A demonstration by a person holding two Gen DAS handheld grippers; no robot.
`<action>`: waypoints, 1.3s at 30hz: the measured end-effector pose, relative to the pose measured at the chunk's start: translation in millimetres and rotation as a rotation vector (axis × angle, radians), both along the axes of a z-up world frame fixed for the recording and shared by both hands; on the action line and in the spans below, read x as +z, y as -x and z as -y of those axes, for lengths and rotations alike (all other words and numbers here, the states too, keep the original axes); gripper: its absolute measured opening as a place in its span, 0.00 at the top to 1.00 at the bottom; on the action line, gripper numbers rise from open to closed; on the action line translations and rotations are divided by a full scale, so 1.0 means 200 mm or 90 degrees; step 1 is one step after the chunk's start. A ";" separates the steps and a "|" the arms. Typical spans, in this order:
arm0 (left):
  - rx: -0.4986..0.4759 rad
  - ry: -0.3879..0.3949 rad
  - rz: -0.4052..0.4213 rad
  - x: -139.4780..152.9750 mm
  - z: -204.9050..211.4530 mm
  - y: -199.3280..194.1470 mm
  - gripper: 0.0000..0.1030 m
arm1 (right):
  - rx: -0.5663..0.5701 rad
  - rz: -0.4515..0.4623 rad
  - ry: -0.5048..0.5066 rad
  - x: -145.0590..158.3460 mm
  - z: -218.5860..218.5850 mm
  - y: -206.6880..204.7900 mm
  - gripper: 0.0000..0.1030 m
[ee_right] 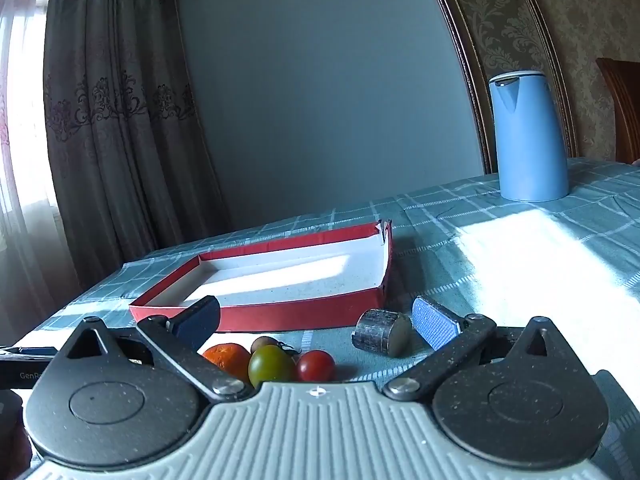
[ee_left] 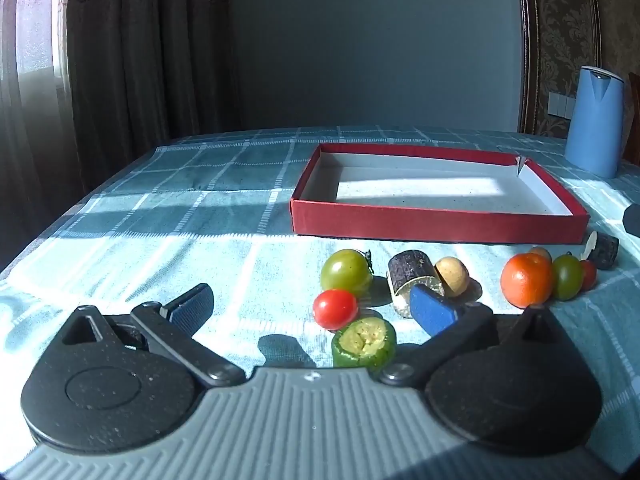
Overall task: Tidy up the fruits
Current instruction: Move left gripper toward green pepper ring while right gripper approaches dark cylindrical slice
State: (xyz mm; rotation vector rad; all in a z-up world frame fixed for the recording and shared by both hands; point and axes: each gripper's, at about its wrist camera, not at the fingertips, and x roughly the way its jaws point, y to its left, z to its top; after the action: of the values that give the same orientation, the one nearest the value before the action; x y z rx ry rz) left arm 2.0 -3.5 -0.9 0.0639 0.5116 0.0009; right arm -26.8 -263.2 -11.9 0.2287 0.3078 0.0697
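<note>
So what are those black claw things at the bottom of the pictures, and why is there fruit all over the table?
Those claws are two grabbing tools, each with two fingers. A person holds one in each hand, and each tool has a little camera looking out along its fingers. So one picture comes from the left gripper and the other from the right gripper. Both are open and hold nothing.

They sit low over a table with a blue checked tablecloth. On it lies a red box with nothing inside. In front of it are the fruits: a green tomato, a small red tomato, a cut green piece, an orange, plus some dark round chunks and other small ones. A blue kettle stands farther back.

The job is tidying the fruits, probably into that box.
</note>
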 end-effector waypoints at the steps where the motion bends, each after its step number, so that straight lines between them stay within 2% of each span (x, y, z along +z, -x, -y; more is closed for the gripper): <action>1: 0.000 -0.016 -0.002 0.00 0.02 -0.01 0.00 | -0.003 -0.002 -0.005 0.00 0.01 0.00 0.00; 5: -0.001 -0.057 -0.009 0.00 0.09 -0.02 0.00 | -0.006 -0.027 -0.028 -0.01 0.03 -0.03 0.00; 8: -0.009 -0.076 -0.022 0.01 0.07 -0.02 0.00 | -0.017 -0.047 -0.043 -0.03 0.04 -0.05 0.00; 27: -0.010 -0.073 -0.015 -0.03 0.09 -0.03 0.00 | -0.026 -0.053 -0.059 -0.02 0.06 -0.04 0.00; 33: -0.019 -0.070 -0.007 -0.03 0.09 -0.02 0.00 | -0.027 -0.038 -0.084 -0.02 0.09 -0.02 0.00; 39: -0.021 -0.064 -0.011 -0.03 0.09 -0.02 0.00 | -0.044 -0.053 -0.093 -0.02 0.14 0.01 0.00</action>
State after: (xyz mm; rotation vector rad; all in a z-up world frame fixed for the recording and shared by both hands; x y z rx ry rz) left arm 6.7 -21.4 -6.0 0.1714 0.5275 -0.0063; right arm -29.7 -291.3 -16.9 0.3869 0.3775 0.0148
